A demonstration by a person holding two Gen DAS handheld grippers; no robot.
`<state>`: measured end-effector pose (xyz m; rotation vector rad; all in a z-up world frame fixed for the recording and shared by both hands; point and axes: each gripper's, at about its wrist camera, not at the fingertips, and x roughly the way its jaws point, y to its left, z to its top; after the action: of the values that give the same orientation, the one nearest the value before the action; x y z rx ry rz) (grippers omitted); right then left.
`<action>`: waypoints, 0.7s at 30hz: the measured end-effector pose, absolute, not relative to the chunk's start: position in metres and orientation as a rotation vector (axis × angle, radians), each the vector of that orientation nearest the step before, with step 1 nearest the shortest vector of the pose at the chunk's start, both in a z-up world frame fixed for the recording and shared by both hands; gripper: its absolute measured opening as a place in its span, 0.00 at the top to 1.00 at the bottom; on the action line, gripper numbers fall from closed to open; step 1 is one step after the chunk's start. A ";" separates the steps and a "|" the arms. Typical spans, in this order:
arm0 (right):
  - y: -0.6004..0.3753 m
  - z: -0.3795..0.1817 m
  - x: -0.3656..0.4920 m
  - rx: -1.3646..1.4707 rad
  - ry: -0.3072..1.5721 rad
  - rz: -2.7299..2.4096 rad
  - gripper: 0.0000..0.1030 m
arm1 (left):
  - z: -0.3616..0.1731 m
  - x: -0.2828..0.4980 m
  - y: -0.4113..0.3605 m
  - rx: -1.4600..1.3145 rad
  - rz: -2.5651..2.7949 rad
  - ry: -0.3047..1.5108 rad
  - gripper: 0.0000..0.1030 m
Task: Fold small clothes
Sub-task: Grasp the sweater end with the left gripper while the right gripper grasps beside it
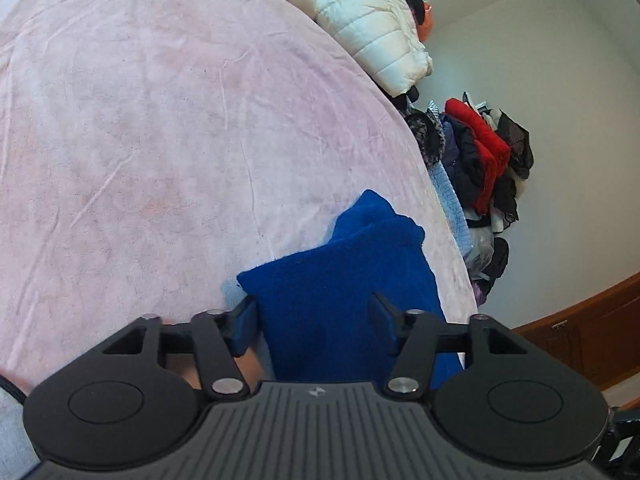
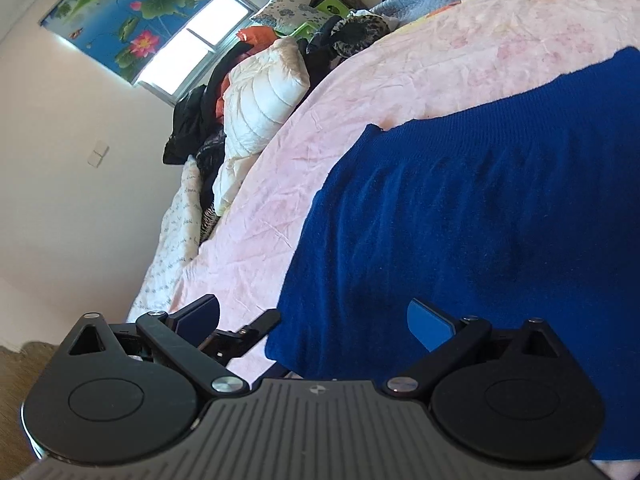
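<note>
both grippers, left (image 1: 314, 314) and right (image 2: 316, 320), gape unclamped over the soft, limp blue knit (image 2: 480, 200) near the bed's (image 1: 160, 120) edge; pinch its corners.

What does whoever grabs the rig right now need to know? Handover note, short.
Left hand-held gripper: open, the royal-blue knit garment between its fingers, pads not pressing it.
Right hand-held gripper: open wide, holding nothing, hovering at the garment's near edge.
Garment lies on the pale pink bedsheet; in the right wrist view it spreads fairly flat, while the left wrist view shows a bunched end.
Done: it appears released onto the bed; how many folds are made I cannot tell.
Left: check the fold, smooth or finish it. The clothes pile beyond the bed waits.
</note>
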<state>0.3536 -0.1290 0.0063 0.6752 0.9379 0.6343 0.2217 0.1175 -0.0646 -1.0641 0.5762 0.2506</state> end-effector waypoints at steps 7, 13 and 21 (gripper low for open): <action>-0.106 0.027 0.396 0.602 0.997 0.666 0.01 | -0.053 0.227 0.090 -0.752 0.325 0.606 0.94; -0.060 0.030 0.450 0.484 1.160 0.691 0.02 | -0.035 0.205 0.020 -0.254 0.245 0.454 0.95; 0.045 0.020 0.486 -0.070 1.341 0.699 0.17 | -0.038 0.206 -0.004 -0.125 0.187 0.439 0.95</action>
<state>0.4861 0.0449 0.0203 -0.0705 1.3407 0.6992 0.2060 -0.0038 -0.0379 -0.1255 0.4391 0.1866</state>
